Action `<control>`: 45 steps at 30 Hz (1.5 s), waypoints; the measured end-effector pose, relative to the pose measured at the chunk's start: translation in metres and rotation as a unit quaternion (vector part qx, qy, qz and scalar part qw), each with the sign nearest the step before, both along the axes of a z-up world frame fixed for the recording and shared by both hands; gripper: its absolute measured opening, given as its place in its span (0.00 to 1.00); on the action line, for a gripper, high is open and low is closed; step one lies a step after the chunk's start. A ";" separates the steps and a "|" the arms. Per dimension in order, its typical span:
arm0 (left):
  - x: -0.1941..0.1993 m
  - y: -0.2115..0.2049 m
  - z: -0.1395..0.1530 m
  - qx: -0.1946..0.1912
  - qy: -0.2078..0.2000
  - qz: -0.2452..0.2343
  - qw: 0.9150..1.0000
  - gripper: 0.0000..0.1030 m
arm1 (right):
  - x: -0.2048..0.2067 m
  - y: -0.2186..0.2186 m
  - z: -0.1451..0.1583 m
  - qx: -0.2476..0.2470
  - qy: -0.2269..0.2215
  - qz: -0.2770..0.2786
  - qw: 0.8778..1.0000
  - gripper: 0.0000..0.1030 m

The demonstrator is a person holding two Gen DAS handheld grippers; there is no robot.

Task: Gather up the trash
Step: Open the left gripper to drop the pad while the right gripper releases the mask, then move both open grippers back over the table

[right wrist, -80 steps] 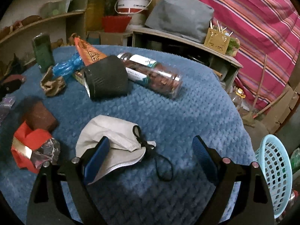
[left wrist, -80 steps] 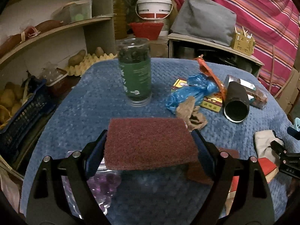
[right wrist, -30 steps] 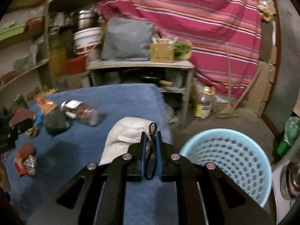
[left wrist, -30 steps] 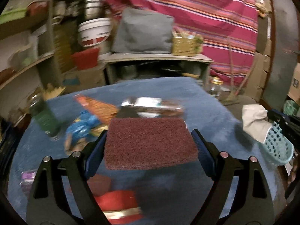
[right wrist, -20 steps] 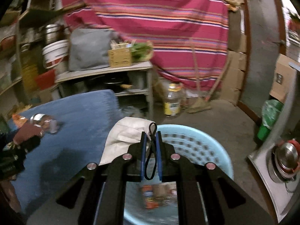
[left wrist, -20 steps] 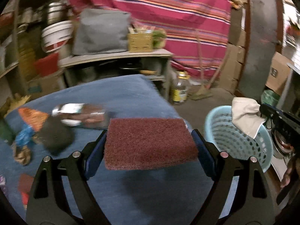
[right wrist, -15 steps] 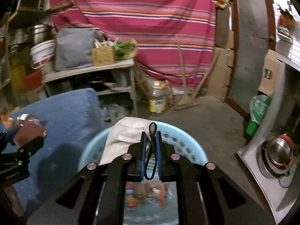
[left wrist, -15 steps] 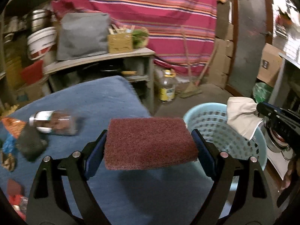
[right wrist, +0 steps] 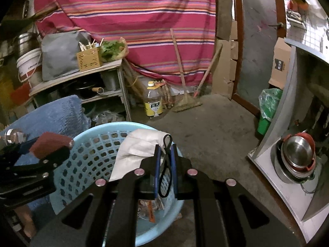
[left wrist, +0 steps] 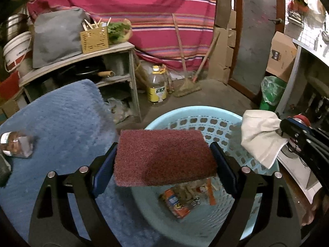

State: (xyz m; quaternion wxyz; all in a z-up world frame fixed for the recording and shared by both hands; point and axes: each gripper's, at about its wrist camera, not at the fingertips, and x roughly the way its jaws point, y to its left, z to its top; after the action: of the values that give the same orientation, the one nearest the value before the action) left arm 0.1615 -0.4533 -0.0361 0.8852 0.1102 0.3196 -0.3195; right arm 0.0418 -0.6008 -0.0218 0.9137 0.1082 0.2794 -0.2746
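My left gripper [left wrist: 164, 160] is shut on a dark red scouring pad [left wrist: 164, 156] and holds it flat over the near left rim of a light blue plastic basket [left wrist: 197, 115]. My right gripper [right wrist: 165, 150] is shut on the black ear loop of a white face mask [right wrist: 139, 146], which hangs over the basket [right wrist: 86, 150]. In the left wrist view the mask [left wrist: 261, 131] hangs above the basket's right rim. Snack wrappers [left wrist: 178, 203] lie in the basket's bottom. The left gripper with the pad [right wrist: 49, 144] shows at the left of the right wrist view.
A table under a blue cloth [left wrist: 61, 111] lies to the left, with a jar [left wrist: 14, 146] lying on it. Behind stand a wooden shelf [left wrist: 82, 53], an oil bottle [left wrist: 158, 86], a broom [left wrist: 185, 82] and a green bag [left wrist: 271, 90]. A metal counter [right wrist: 287, 144] with pots is at the right.
Both grippers have swung right from the table to above the basket, carrying the pad and the mask. The basket now fills the lower middle of both views.
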 end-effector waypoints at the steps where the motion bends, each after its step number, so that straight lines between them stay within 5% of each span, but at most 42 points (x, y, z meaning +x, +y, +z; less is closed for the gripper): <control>1: 0.002 -0.003 -0.001 0.000 0.002 -0.003 1.000 0.83 | -0.002 -0.001 0.000 0.000 0.000 -0.001 1.000 0.10; 9: 0.012 0.005 0.004 -0.011 0.010 0.008 1.000 0.91 | 0.000 -0.001 -0.005 0.006 0.006 0.005 1.000 0.10; 20: 0.011 0.066 0.025 -0.010 -0.031 0.073 0.997 0.95 | 0.038 0.032 -0.015 -0.006 0.044 0.041 0.998 0.14; 21: 0.011 0.072 0.027 -0.010 -0.033 0.078 0.996 0.95 | 0.043 0.035 -0.017 -0.007 0.051 0.045 0.998 0.16; 23: 0.011 0.086 0.030 -0.010 -0.036 0.090 0.995 0.95 | 0.049 0.038 -0.020 -0.009 0.062 0.042 0.997 0.51; 24: 0.012 0.093 0.032 -0.010 -0.037 0.095 0.995 0.95 | 0.052 0.040 -0.022 -0.010 0.064 0.038 0.997 0.60; 29: 0.012 0.129 0.043 -0.008 -0.042 0.116 0.992 0.95 | 0.057 0.047 -0.024 -0.008 0.065 0.027 0.997 0.79; 39: 0.001 0.224 0.054 -0.007 -0.057 0.172 0.983 0.95 | 0.061 0.085 -0.002 0.016 0.011 0.047 0.999 0.87; 45: -0.008 0.284 0.044 0.004 -0.055 0.208 0.976 0.95 | 0.071 0.151 0.005 -0.004 0.001 0.095 0.996 0.87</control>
State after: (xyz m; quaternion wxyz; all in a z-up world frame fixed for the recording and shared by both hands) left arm 0.1534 -0.1697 0.0079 0.9482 0.0621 0.2875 -0.1202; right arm 0.1133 -0.4500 -0.0171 0.9357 0.0775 0.2881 -0.1881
